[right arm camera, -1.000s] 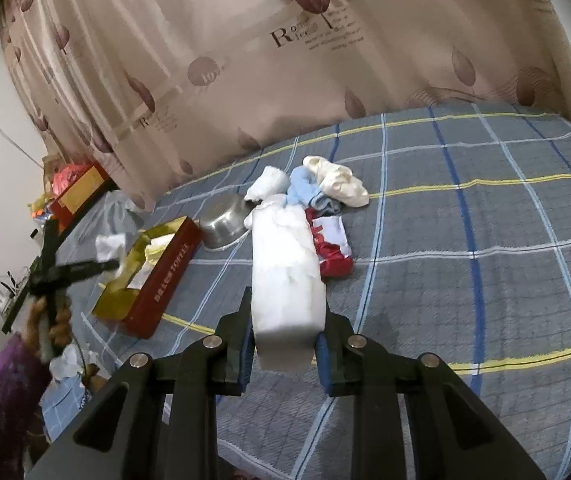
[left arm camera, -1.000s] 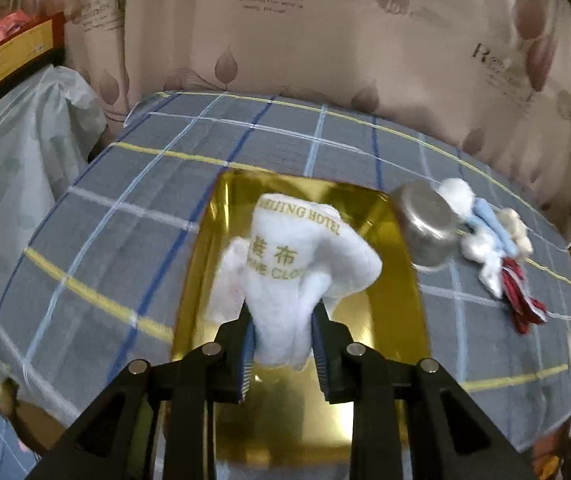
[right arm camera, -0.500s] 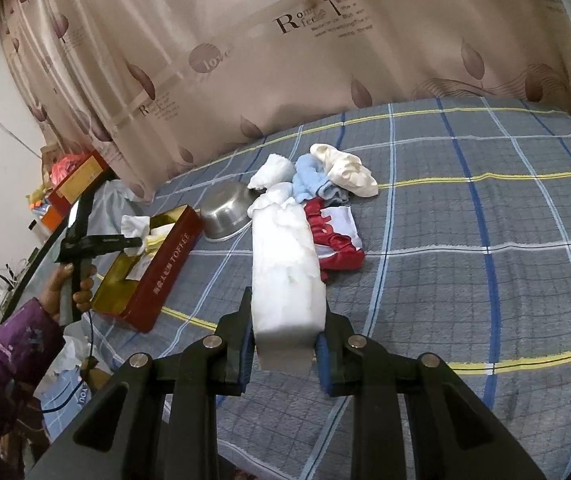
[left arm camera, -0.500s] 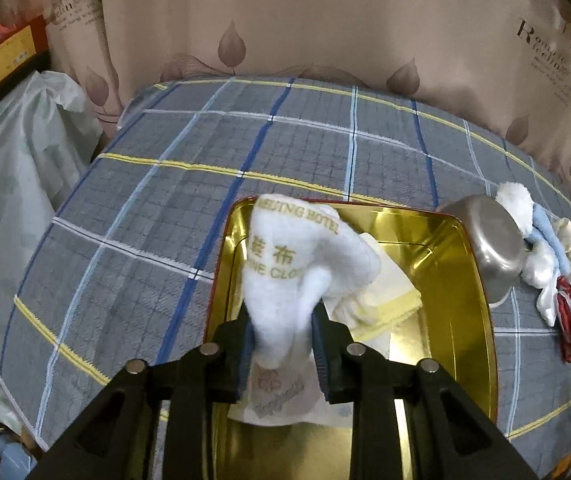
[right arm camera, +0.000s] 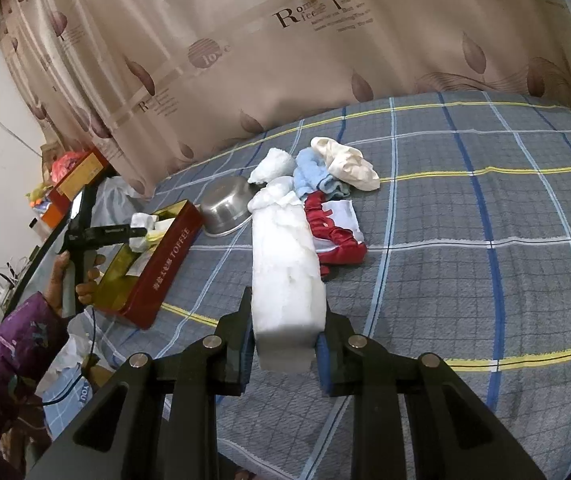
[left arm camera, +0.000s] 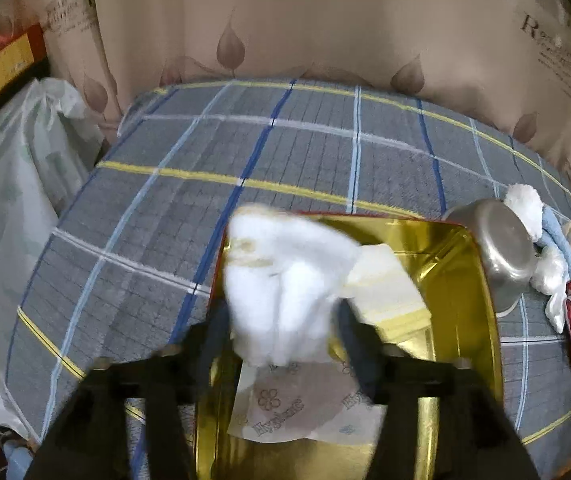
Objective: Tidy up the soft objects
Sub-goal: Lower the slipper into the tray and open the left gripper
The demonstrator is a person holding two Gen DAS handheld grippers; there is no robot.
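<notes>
My left gripper [left arm camera: 277, 320] has its jaws spread apart, and the white hotel cloth [left arm camera: 285, 280] sits loose between them over the gold tin box [left arm camera: 465, 280]. The frame is blurred. A yellow-edged cloth [left arm camera: 385, 284] and a printed tissue packet [left arm camera: 305, 404] lie in the box. My right gripper [right arm camera: 285, 340] is shut on a white folded towel [right arm camera: 285, 260], held above the bed. The box [right arm camera: 165, 256] and the left gripper [right arm camera: 117, 232] show at the left in the right wrist view.
A steel bowl [left arm camera: 501, 252] stands upside down beside the box; it also shows in the right wrist view [right arm camera: 225, 208]. A pile of soft items, white, blue, cream and red [right arm camera: 325, 184], lies on the plaid bedspread [right arm camera: 485, 240]. A curtain hangs behind. A plastic-covered object [left arm camera: 13, 184] stands left.
The left gripper's jaws have spread apart and let go of the hotel cloth over the box. The right gripper has kept its hold on the folded towel and barely moved.
</notes>
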